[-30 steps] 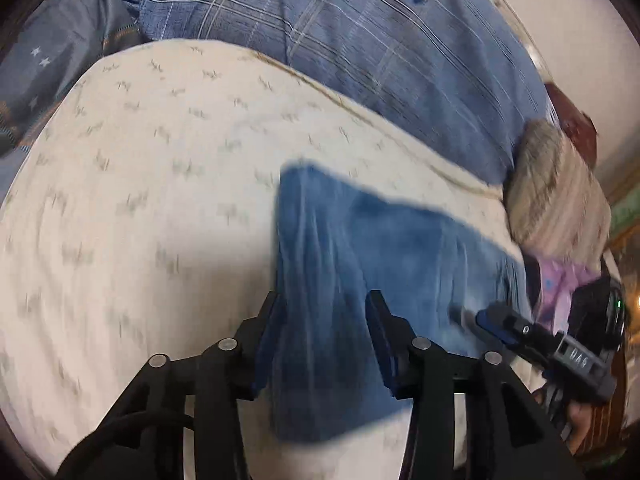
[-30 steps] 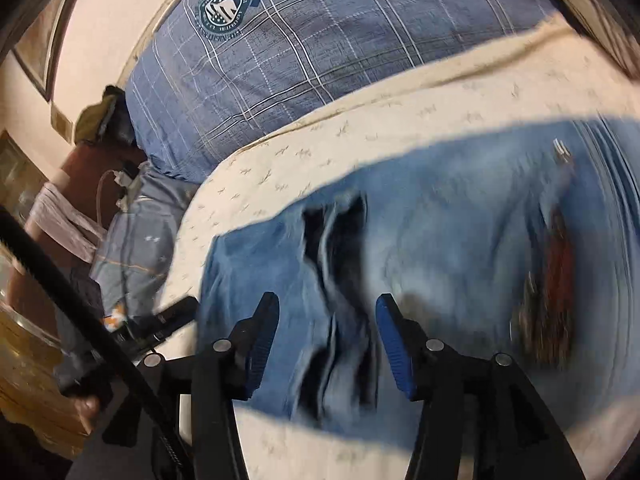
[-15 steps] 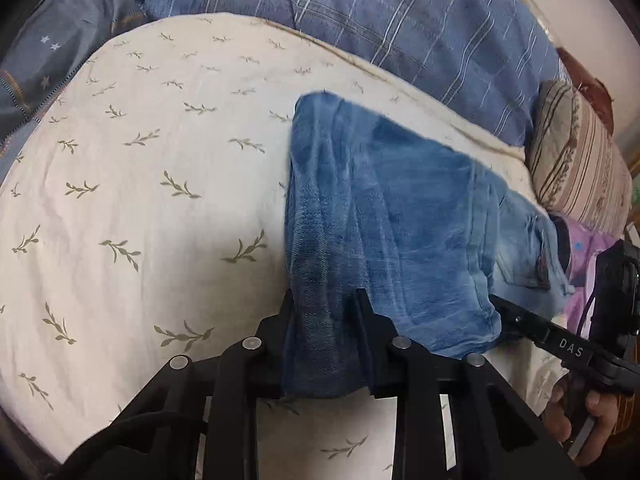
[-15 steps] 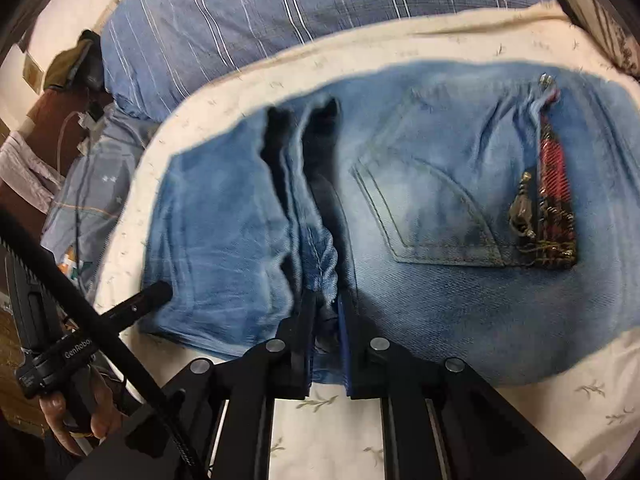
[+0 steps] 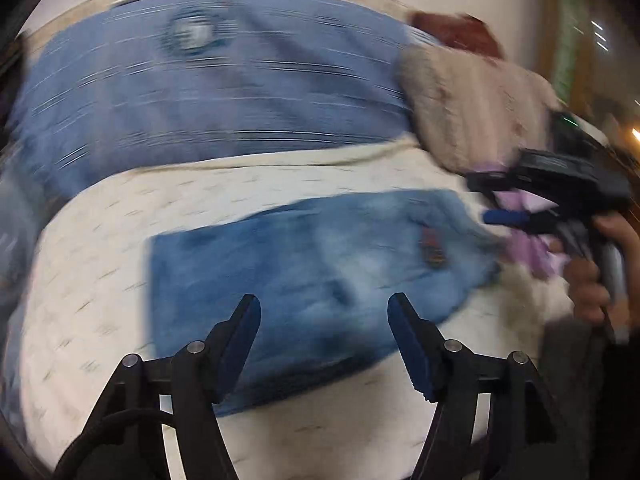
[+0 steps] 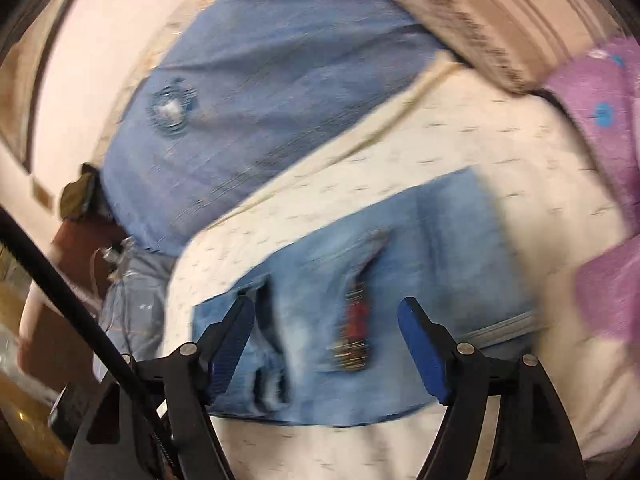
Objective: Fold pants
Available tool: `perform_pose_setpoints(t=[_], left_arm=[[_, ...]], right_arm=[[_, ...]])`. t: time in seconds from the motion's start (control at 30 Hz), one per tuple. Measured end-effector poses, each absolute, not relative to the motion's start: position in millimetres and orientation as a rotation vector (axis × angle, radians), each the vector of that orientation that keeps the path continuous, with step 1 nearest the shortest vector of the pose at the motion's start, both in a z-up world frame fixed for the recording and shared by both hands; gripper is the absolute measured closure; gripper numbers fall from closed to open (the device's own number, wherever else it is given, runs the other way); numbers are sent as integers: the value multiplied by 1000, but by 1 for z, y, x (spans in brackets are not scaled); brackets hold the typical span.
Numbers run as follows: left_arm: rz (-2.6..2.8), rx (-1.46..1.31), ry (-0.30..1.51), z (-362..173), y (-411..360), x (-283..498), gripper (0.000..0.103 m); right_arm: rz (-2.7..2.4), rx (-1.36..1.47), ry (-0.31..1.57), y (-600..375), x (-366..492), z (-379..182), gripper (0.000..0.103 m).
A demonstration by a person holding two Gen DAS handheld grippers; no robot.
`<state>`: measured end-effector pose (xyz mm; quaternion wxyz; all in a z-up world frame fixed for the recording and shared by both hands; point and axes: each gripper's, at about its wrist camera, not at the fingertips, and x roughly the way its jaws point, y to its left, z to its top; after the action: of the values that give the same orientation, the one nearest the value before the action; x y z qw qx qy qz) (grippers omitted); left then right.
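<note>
Both frames are smeared with motion blur, but the pants (image 5: 312, 280) show clearly enough: blue denim, folded into a compact block, lying flat on the cream patterned sheet (image 5: 100, 280). The left gripper (image 5: 324, 312) hangs above the near edge of the fold, its jaws opening, blue pads spread wide and nothing pinched between them. The right gripper (image 6: 326, 316) is the same, jaws opening above the denim, with the red tag (image 6: 356, 320) by the back pocket showing in the gap between its pads. Beyond the jeans lies a blue plaid blanket (image 5: 208, 92), with a striped pillow (image 5: 472, 112) at its right end and purple fabric (image 6: 608, 160) at the sheet's right edge.
</note>
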<state>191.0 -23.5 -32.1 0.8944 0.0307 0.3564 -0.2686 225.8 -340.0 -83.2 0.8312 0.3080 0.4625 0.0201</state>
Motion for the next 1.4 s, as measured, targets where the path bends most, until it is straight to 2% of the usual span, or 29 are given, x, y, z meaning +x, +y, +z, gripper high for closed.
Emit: perform_pose_setpoints(t=[0.1,0.3,0.47,0.53,0.57,0.63,0.67,0.7,0.8,0.9,0.93,0.97,1.0,1.03,1.13,1.23,1.33,1.37,1.4], left_arm=[[-682,164,743,-30,-78,192,37],[-813,325,804,-55,-167,197,38],[-914,469,803,-73,-212,179,36],[-849,536,775,-85,-226,178,39],[-822,562,742,-89,-232,178,43],[-795,597,687,-93,-238,176,60],[-802,599,698,-96,-241,176,85],[-836,547,755,-95,-240,180,92],[-869,427,796,-86,-232,185,98],[-887,357,853,-85,-225,193,98],[-888,353,860,-86,-224,194,98],[-890,347,866,-87,-220,200,98],[-889,339,874,-90,-220,204,98],[-887,332,880,-92,-220,208,98],[-892,262,885,-90,-214,222,95],[-905,165,905,-77,-196,225,80],[-923,61,890,-58,-167,225,60],[-907,11,882,-49,-149,225,47],[-895,-19,874,-44,-136,226,41]], right_arm=[[-28,643,1016,-370,227,-92,27],[-86,855,1078,-421,215,-136,27],[-64,961,1152,-429,209,-164,27],[-41,1004,1151,-432,207,-170,27],[-39,1024,1146,-436,207,-172,27],[-43,1069,1137,-440,205,-176,28],[-44,1075,1138,-440,205,-176,28],[-40,1080,1143,-440,205,-178,28],[-31,1109,1119,-442,208,-178,27],[-45,1048,1172,-440,222,-183,34],[-57,1005,1183,-437,227,-181,48],[-69,962,1183,-433,230,-177,68],[-55,935,1187,-430,233,-176,75],[-31,940,1189,-426,234,-177,88],[-23,925,1152,-425,230,-169,96],[13,889,1065,-422,227,-150,96],[56,858,985,-415,227,-132,96],[72,846,959,-413,227,-126,96],[84,837,939,-412,226,-122,96]])
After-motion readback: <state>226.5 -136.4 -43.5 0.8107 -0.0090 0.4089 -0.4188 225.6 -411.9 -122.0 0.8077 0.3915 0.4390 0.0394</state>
